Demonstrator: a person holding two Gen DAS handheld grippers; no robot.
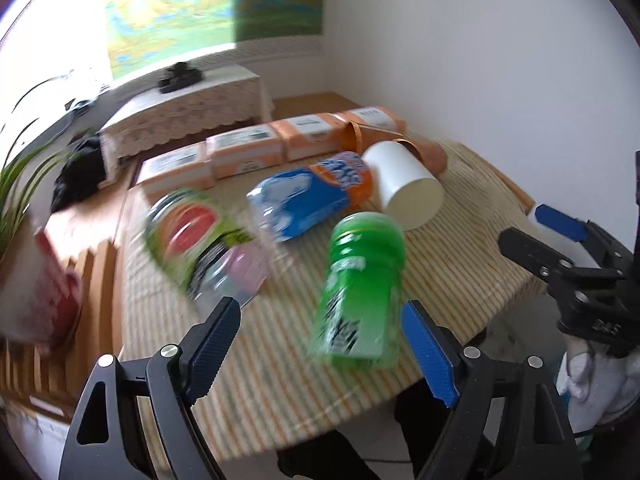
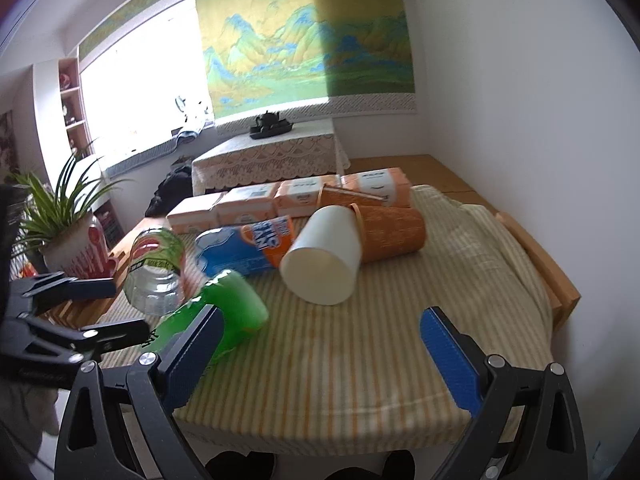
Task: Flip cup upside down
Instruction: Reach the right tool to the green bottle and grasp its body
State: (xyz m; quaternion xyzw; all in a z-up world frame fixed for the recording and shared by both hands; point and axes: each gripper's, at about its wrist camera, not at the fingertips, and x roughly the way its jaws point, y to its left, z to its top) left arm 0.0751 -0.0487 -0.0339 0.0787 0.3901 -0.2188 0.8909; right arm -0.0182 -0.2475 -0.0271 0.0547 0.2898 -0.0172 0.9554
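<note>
We are at the approach: both our left gripper and right gripper are released, holding nothing. Next, we reach toward twelve o'clock for the toppled white cup.

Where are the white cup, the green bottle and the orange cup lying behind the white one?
white cup (image 2: 324, 256): right wrist view, on its side wall.
green bottle (image 1: 360, 280): left wrist view, mid-body.
orange cup (image 2: 392, 232): right wrist view, on its side wall.

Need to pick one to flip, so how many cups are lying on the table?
3, all on their sides: the white cup mid-table, an orange cup against it, another orange cup behind by the boxes. More may be hidden.
</note>
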